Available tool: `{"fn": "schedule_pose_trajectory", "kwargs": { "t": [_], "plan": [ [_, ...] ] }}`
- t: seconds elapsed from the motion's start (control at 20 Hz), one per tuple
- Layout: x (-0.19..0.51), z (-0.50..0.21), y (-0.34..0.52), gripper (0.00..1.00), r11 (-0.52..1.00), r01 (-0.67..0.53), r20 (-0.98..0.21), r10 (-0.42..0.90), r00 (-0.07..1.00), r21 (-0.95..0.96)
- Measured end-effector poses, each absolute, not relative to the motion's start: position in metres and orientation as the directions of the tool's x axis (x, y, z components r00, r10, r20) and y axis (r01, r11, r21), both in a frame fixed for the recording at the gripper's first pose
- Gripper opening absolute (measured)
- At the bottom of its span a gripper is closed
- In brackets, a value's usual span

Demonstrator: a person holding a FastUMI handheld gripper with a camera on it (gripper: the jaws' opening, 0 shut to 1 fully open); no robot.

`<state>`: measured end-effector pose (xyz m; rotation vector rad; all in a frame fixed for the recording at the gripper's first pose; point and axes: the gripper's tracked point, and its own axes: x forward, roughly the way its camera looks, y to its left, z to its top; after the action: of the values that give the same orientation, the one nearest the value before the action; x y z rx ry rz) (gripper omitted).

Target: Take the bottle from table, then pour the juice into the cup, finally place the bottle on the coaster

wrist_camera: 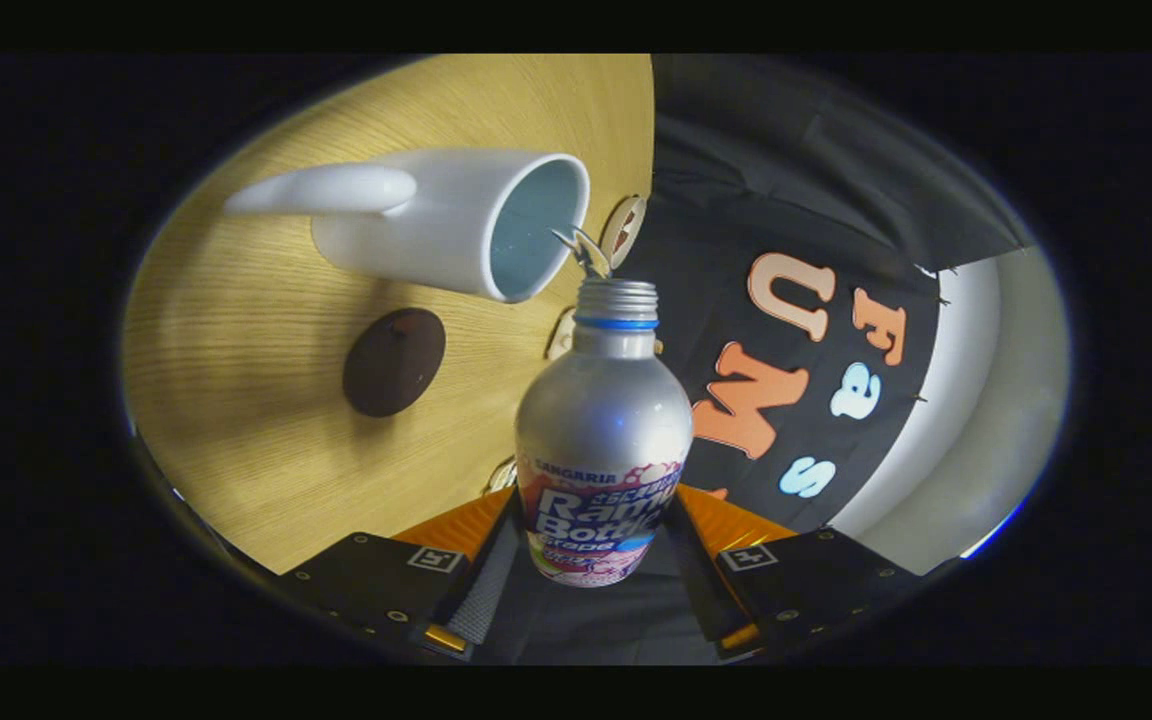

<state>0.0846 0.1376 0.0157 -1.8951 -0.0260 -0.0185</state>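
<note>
Two fingers (591, 570) clamp the silver bottle (603, 440), tipped so its open mouth meets the white cup's (456, 220) rim near the bench (236, 340) edge; misaligned, juice could spill outside, toward the brown coaster (394, 361).

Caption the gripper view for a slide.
Gripper shut on a tilted silver bottle, its open neck at the white cup's rim; brown coaster waits on the wooden table.

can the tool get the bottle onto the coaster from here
Probably yes: the tool grips the bottle with both fingers, and the coaster lies bare on the table beside the cup.
</note>
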Motion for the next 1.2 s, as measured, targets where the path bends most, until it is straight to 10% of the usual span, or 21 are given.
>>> {"fn": "schedule_pose_trajectory", "kwargs": {
  "t": [1.2],
  "plan": [
    [0.089, 0.034, 0.147, 0.78, -0.444, 0.036, 0.034, 0.013, 0.999, -0.895]
  ]
}}
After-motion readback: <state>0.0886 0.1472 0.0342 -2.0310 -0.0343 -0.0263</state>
